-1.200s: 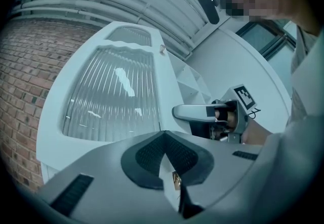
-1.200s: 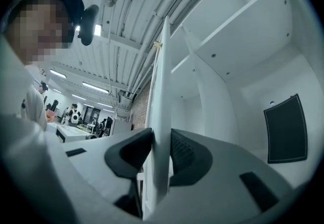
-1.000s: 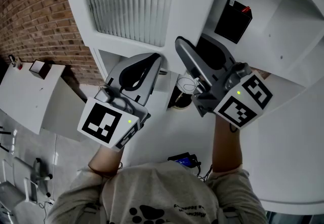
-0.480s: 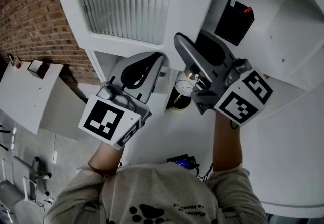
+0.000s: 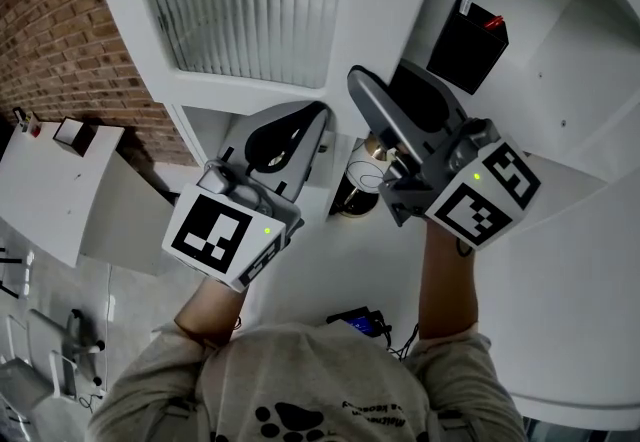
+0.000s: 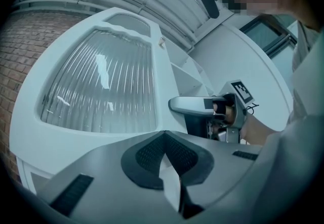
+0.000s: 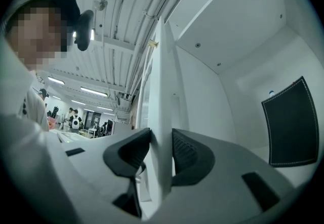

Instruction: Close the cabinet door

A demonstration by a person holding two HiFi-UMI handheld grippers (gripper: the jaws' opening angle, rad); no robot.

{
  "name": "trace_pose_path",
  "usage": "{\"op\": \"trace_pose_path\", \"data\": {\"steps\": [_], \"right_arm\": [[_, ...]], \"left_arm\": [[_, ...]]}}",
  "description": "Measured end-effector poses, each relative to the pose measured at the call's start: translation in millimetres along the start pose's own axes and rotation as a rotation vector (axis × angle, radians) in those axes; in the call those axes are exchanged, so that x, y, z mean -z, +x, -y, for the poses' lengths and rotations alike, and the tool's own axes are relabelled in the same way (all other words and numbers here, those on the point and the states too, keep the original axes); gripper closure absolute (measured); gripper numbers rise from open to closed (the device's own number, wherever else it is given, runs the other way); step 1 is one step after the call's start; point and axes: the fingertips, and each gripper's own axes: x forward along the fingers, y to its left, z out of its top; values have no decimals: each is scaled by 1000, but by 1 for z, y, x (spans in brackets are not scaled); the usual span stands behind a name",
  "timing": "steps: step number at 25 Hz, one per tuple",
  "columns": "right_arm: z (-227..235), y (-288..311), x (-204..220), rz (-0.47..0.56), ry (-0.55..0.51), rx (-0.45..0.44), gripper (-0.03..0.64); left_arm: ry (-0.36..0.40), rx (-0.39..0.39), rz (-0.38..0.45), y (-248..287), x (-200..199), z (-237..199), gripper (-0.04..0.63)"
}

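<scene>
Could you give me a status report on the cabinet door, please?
Left gripper shut, empty. Right gripper fingers just opening, straddling cabinet door edge. Door not yet closed. No obstruction visible.

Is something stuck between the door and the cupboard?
Yes: the right gripper itself. Its fingers, which have just been opening, straddle the cabinet door edge, so one finger sits on the cupboard side. A round container stands near the opening; whether the door would hit it I cannot tell.
</scene>
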Motion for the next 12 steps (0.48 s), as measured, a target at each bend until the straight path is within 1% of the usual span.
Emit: {"op": "trace_pose_path", "data": {"steps": [7,12], "right_arm": [[10,0,3,17,19,41,474],[12,0,4,26,25,55,472]], "left_arm": [[-14,24,-5,6,4,-4,588],[-11,44,12,8,4,-3,588]]}}
